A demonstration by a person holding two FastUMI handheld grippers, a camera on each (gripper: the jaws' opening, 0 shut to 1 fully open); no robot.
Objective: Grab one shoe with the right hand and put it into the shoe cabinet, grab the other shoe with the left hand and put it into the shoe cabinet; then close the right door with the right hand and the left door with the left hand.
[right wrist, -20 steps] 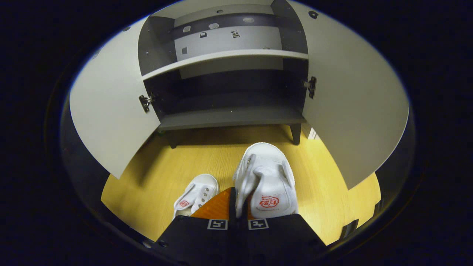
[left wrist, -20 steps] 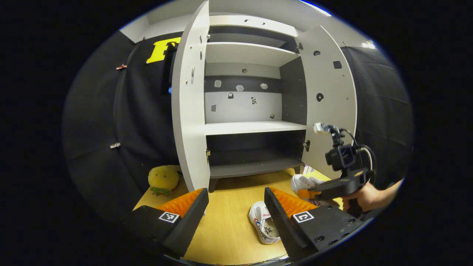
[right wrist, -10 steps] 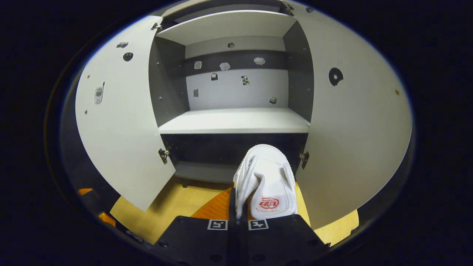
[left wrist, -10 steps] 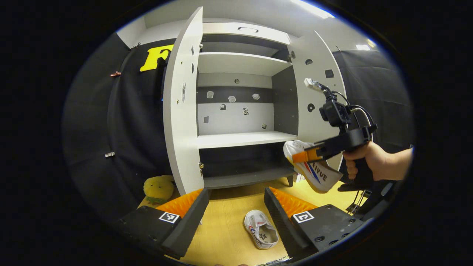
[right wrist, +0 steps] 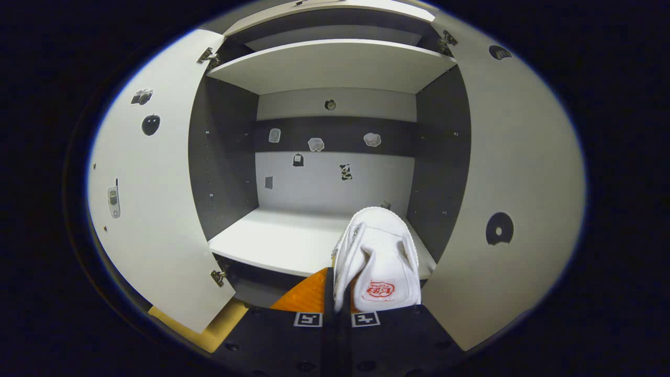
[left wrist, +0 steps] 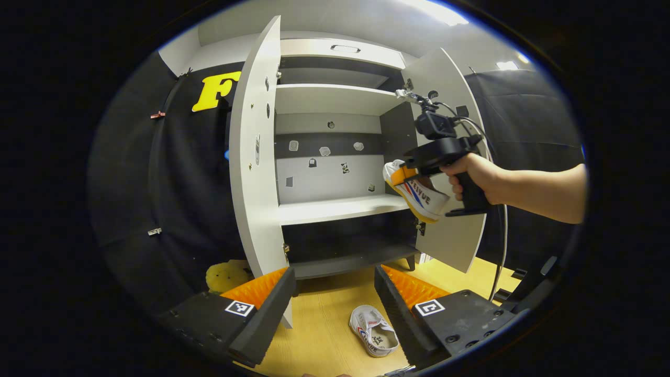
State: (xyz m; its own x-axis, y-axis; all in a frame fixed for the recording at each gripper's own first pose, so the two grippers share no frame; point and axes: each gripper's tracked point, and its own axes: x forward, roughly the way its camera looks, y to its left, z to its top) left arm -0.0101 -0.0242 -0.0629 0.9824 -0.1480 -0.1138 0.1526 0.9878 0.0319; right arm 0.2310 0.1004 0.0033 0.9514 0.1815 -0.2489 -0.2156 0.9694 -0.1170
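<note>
My right gripper [right wrist: 337, 293] is pinched tight on the side wall of a white canvas shoe [right wrist: 378, 259], both fingers pressed together on the fabric with almost no gap between them. In the right gripper view the shoe points away from me, toe toward the open shoe cabinet [right wrist: 335, 63], hanging in the air in front of the white middle shelf [right wrist: 282, 243] on its right side, near the dark right inner wall. I cannot tell whether the toe is already past the shelf's front edge.

From the left gripper view I see the same shoe [left wrist: 419, 191] carried by the right gripper [left wrist: 405, 173], with the hand [left wrist: 473, 175] wrapped around its grip. The shoe tilts toe-up and heel-down, its sole facing down and to the right, just in front of the right door [left wrist: 450, 157] and level with the middle shelf [left wrist: 340, 208].

My left gripper [left wrist: 335, 285] is spread wide and holds nothing; its fingers [left wrist: 400, 303] frame the yellow wooden floor [left wrist: 324, 335]. The other shoe [left wrist: 372, 331] lies on that floor near me, just beside the inner face of the finger on the right; whether they touch I cannot tell.

Both cabinet doors stand open, the left door [left wrist: 254, 157] swung out toward me. A yellow plush toy [left wrist: 227, 275] sits on the floor to the left of it, against the black cloth.
</note>
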